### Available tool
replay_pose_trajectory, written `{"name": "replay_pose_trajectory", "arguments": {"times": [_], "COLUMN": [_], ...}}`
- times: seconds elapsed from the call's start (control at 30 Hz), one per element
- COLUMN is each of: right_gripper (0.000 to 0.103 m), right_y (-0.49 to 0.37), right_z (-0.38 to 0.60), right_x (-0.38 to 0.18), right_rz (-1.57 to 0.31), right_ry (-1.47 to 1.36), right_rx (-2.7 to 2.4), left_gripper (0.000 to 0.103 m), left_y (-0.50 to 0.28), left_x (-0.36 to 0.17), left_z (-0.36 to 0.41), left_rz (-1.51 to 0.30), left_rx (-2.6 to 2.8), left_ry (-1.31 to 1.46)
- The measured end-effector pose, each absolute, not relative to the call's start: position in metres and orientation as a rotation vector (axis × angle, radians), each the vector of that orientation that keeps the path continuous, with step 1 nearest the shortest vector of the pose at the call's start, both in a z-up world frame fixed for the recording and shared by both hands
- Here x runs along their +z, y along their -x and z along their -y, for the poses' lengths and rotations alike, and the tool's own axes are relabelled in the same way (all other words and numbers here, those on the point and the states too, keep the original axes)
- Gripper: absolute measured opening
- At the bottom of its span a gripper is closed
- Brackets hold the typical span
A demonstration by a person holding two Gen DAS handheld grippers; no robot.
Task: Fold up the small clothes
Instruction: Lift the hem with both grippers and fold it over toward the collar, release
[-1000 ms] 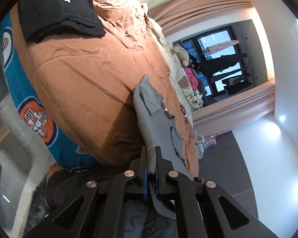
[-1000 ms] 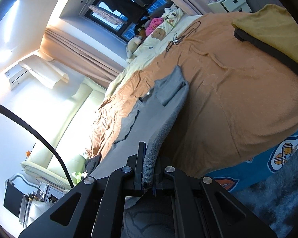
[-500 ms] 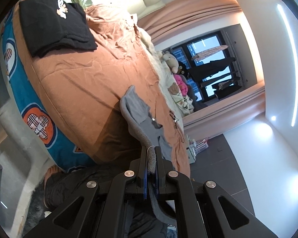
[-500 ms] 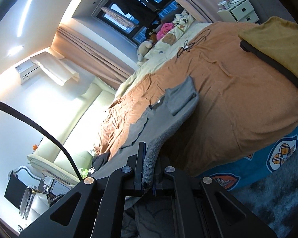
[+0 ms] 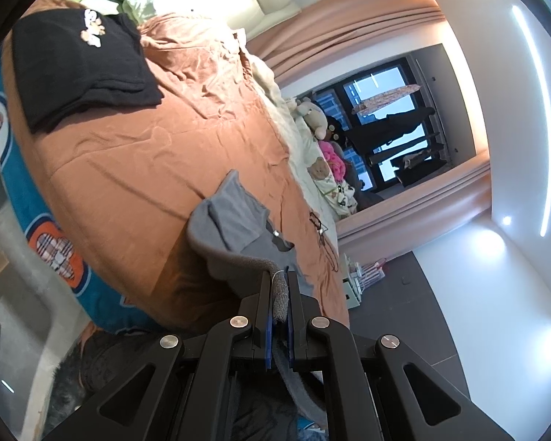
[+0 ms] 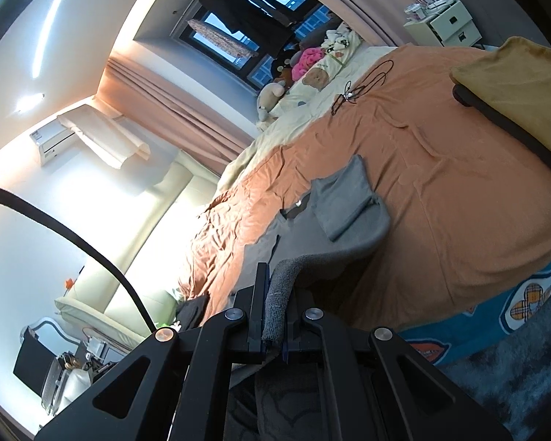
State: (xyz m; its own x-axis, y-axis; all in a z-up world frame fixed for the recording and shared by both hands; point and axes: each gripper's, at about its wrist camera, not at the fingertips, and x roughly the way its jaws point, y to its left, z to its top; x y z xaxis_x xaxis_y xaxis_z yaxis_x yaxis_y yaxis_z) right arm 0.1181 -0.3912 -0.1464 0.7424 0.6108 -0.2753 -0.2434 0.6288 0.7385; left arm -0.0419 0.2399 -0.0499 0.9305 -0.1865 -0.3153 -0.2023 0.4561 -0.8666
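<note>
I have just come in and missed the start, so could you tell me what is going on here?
A person is folding a grey garment on a bed with an orange cover. The left gripper and the right gripper are each shut on its near edge, lifted off the bed, while the far part lies flat with one sleeve folded in. A folded black garment and a folded yellow one lie further off.

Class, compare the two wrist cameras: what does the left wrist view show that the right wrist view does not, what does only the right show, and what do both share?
Only the left wrist view shows the left gripper and the folded black garment clearly. Only the right wrist view shows the right gripper, the mustard-yellow folded item and a wall air conditioner. Both show the grey garment, pinched by each gripper, lying on the orange bedspread, plus the soft toys by the window.
</note>
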Motion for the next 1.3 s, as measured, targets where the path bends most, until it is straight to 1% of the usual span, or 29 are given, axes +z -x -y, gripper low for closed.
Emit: {"name": "replay_pose_trajectory", "arguments": {"times": [0.27, 0.53, 0.97, 1.17, 1.3], "right_gripper": [0.002, 0.002, 0.002, 0.002, 0.002], "right_y": [-0.174, -0.228, -0.32, -0.365, -0.394], "right_z": [0.383, 0.377, 0.363, 0.344, 0.334], "right_x": [-0.138, -0.138, -0.147, -0.15, -0.15], "right_rz": [-0.568, -0.608, -0.709, -0.772, -0.8], "right_ry": [-0.728, -0.72, -0.715, -0.683, -0.671], "right_rx": [0.504, 0.49, 0.435, 0.416, 0.405], "left_gripper": [0.005, 0.005, 0.005, 0.005, 0.005], "left_y": [-0.013, -0.07, -0.174, -0.209, -0.229], "left_x": [-0.046, -0.053, -0.092, -0.12, -0.126], "left_z": [-0.252, -0.261, -0.278, -0.291, -0.301], "left_rz": [-0.416, -0.468, -0.603, -0.654, -0.668], "left_rx": [0.028, 0.067, 0.145, 0.196, 0.216], "left_ry": [1.105, 1.096, 1.069, 1.081, 1.079]}}
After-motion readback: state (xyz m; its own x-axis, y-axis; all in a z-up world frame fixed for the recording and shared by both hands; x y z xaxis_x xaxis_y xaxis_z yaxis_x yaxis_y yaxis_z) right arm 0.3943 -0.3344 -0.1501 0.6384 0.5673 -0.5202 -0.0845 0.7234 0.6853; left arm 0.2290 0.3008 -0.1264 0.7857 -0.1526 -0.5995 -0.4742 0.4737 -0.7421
